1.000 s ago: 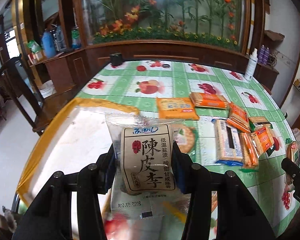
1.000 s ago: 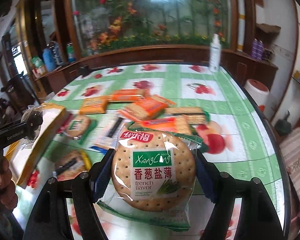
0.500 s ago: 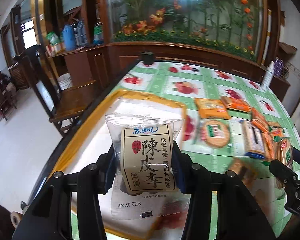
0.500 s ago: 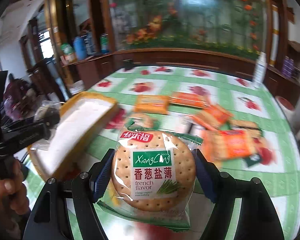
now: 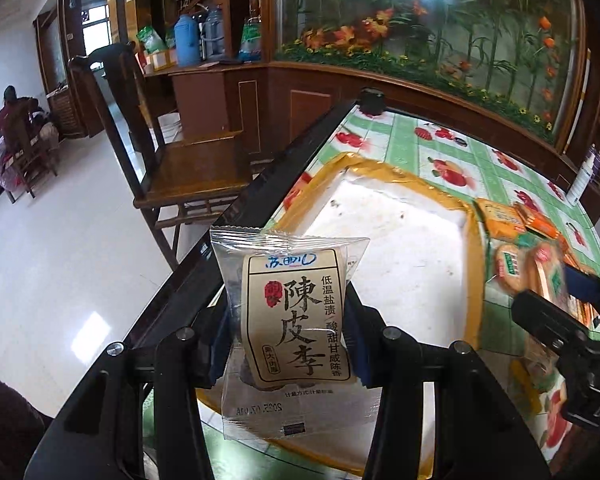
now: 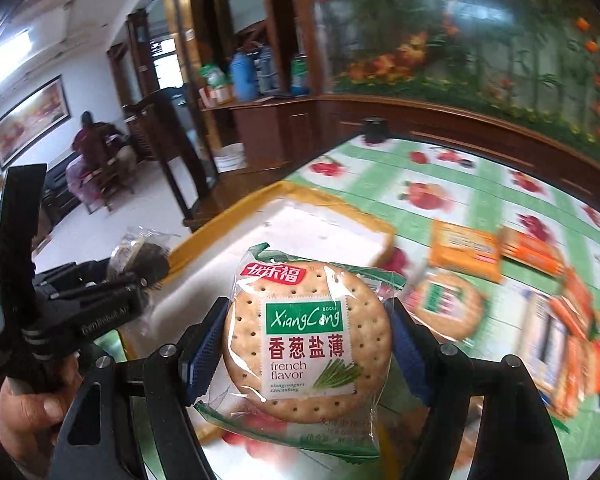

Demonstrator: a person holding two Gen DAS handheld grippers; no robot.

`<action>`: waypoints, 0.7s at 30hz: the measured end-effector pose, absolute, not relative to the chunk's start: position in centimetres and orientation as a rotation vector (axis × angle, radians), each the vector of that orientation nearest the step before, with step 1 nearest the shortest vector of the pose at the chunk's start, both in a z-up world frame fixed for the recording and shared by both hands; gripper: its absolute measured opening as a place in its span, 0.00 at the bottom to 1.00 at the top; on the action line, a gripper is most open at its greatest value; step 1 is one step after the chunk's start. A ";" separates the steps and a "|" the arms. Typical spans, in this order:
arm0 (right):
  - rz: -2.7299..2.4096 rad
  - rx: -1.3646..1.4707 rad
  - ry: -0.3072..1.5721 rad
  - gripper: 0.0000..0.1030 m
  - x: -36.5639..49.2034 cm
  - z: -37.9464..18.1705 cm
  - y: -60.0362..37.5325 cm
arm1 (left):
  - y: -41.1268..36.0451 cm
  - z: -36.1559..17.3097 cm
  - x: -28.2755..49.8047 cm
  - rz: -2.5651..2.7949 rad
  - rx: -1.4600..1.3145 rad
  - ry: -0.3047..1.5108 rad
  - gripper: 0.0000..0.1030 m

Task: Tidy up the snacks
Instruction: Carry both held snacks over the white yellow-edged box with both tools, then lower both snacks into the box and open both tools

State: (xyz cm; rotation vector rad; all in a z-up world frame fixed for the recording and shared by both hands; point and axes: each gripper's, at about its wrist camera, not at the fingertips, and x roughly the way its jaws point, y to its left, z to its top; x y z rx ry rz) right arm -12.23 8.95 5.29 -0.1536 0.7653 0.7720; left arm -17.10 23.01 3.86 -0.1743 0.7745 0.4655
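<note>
Snacks in two grippers, carried above a table toward a shallow tray. The left gripper (image 5: 288,328) is clamped on a clear packet of preserved plums (image 5: 290,320), its blue pads pinching the packet's two side edges so the cream label faces the camera and the sealed top stands upright. The right gripper (image 6: 306,344) holds a round cracker in a green-edged wrapper (image 6: 306,340), jaws set wider to span the disc across its full width; gripping at the rim rather than the flat faces probably spares the brittle cracker from cracking. Both tools tilt downward, which suits lowering each item flat.

Just ahead and below lies the tray (image 5: 470,248), white inside with a yellow rim, and nothing is visible in it; it sits near the table's left edge, and both packets hang over or close beside it, so it appears to be the collecting place. In the right wrist view the left gripper shows at the left, held by a person's hand (image 6: 24,408).

Beyond the tray, on the green-checked fruit-print tablecloth (image 5: 404,140), the remaining snacks (image 6: 464,250) lie loose: orange packets, more round crackers, blurred. A wooden chair (image 5: 188,168) stands beside the table.
</note>
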 end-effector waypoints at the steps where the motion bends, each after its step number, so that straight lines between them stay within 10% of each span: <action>1: 0.790 -0.162 0.770 0.74 -12.0 5.1 9.8 | 23.1 3.6 -17.1 0.465 -0.175 0.779 0.45; 21: 0.832 -0.275 0.864 0.75 -9.4 0.7 16.1 | 24.4 1.3 -16.0 0.475 -0.193 0.821 0.47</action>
